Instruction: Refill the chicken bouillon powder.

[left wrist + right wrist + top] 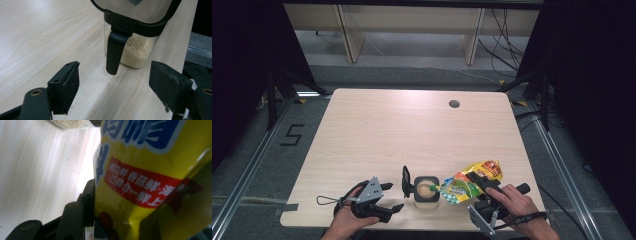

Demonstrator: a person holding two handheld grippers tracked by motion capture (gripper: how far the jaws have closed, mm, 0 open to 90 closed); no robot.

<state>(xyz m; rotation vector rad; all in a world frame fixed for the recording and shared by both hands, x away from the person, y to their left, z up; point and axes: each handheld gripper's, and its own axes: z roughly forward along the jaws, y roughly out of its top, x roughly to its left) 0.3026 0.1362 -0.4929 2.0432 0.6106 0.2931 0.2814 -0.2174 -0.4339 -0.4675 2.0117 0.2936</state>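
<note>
Seasoning pouch [472,181]: gripped by the right gripper [482,192], long axis tilted down-left, spout over the open mouth of the jar [426,189] near the surface's [412,125] front edge; left gripper [387,197]: fingers wide, empty, just left of the jar's raised lid [406,181].

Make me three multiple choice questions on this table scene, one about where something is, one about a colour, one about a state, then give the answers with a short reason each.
1. Where does the jar stand?
A. Near the table's front edge, between the two claws
B. At the far edge beside the round hole
C. On the floor

2. What is the main colour of the pouch?
A. Yellow
B. Black
C. White

3. How is the left claw?
A. Open, holding nothing
B. Shut on the jar's lid
C. Shut on the pouch

Answers: 1 A, the high view shows it between the hands. 2 A, yellow fills the right gripper view. 3 A, its pads stand apart short of the jar.
</note>
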